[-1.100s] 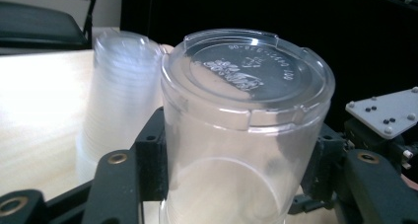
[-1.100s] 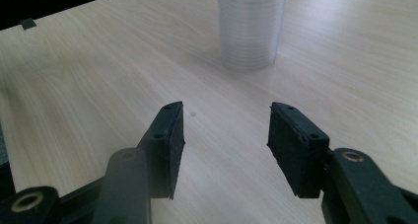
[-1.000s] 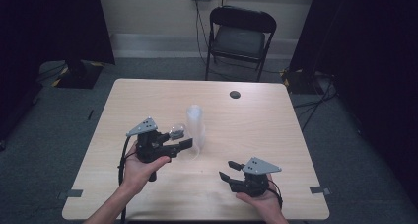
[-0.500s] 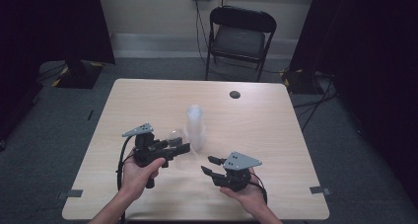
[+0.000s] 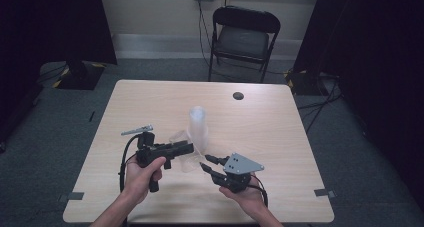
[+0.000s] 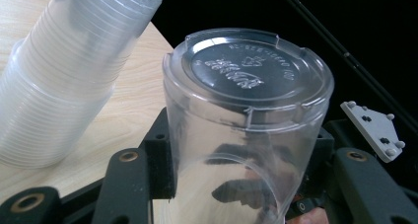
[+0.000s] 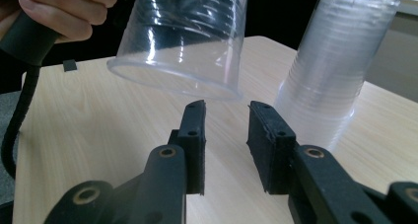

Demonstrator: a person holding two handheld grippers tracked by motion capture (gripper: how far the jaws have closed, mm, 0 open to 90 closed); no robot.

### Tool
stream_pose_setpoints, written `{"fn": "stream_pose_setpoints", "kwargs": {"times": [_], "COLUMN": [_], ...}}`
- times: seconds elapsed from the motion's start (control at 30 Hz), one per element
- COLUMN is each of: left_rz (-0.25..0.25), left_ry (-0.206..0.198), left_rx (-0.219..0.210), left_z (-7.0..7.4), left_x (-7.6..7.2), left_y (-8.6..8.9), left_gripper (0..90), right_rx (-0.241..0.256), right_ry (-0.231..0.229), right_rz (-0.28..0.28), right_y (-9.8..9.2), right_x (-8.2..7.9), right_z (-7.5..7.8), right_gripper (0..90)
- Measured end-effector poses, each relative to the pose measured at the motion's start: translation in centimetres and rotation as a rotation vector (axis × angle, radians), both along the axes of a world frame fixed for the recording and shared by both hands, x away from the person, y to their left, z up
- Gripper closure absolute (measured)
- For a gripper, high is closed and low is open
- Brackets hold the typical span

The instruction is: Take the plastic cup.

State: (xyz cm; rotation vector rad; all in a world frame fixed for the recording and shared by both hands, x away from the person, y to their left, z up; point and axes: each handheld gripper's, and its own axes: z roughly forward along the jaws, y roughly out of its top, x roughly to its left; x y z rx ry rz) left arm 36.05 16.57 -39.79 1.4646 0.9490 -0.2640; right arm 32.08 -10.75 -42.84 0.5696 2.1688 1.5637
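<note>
While the left gripper (image 5: pixel 187 147) stayed out over the middle of the pale wooden tabletop (image 5: pixel 280 137), its black jaws were clamped on the sides of a single clear plastic cup (image 6: pixel 246 130), held off the surface and tipped over, base away from the hand and open mouth toward the near edge. Just behind it, nearer the centre of the tabletop, stood the tall upside-down stack of clear plastic cups (image 5: pixel 198 126), close beside the lifted cup but, as far as could be told, not touching it. So one cup looked to be off the stack already, and that part of the job seemed done.

Up from the near edge came the right gripper (image 7: pixel 226 135), jaws apart with nothing between them, tips just short of the cup's open rim and slightly below it. By my reading, what remained was a handover or a two-handed hold: close on the rim, then set the cup down somewhere free. Nothing had been placed on the tabletop yet apart from the stack and a small dark round disc (image 5: pixel 238 95) near the far edge.
</note>
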Motion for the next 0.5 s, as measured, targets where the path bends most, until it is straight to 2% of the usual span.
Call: {"fn": "stream_pose_setpoints", "kwargs": {"times": [0.07,0.13,0.17,0.2,0.3,0.33,0.37,0.4,0.43,0.47,0.5], "left_rz": [-0.002,-0.013,-0.013,-0.015,-0.017,-0.019,-0.019,-0.014,-0.014,-0.017,-0.022], "left_ry": [0.004,0.011,0.011,0.026,0.026,0.019,0.019,0.036,0.036,0.052,0.057], "left_rx": [-0.003,-0.013,-0.013,-0.040,-0.053,-0.057,-0.057,-0.088,-0.088,-0.113,-0.119], "left_z": [0.0,0.0,0.0,0.1,0.2,0.4,0.4,0.5,0.5,0.5,0.4], "left_x": [0.0,-0.1,-0.1,-0.1,-0.3,-0.3,-0.3,-0.4,-0.4,-0.4,-0.4], "left_y": [0.0,-0.1,-0.1,-0.1,-0.2,-0.1,-0.1,-0.1,-0.1,0.0,0.0], "left_gripper": [47.9,47.9,48.0,48.0,48.1,48.1,48.0,48.1,48.1,48.2,48.3], "right_rx": [0.004,0.006,0.006,0.015,0.023,0.046,0.046,0.055,0.055,0.069,0.078], "right_ry": [0.000,-0.030,-0.030,-0.054,-0.069,-0.088,-0.092,-0.101,-0.101,-0.117,-0.120], "right_rz": [0.004,0.008,0.008,0.015,0.019,0.019,0.017,0.017,0.017,0.012,0.008], "right_y": [0.0,0.3,0.3,0.6,1.0,1.2,1.3,1.4,1.4,1.5,1.5], "right_x": [0.0,0.0,0.0,0.1,0.2,0.3,0.3,0.3,0.3,0.3,0.4], "right_z": [0.1,0.4,0.4,0.5,0.8,1.0,1.1,1.2,1.2,1.4,1.4], "right_gripper": [69.5,70.8,70.8,71.3,71.7,71.8,71.8,72.0,72.0,72.5,72.8]}}
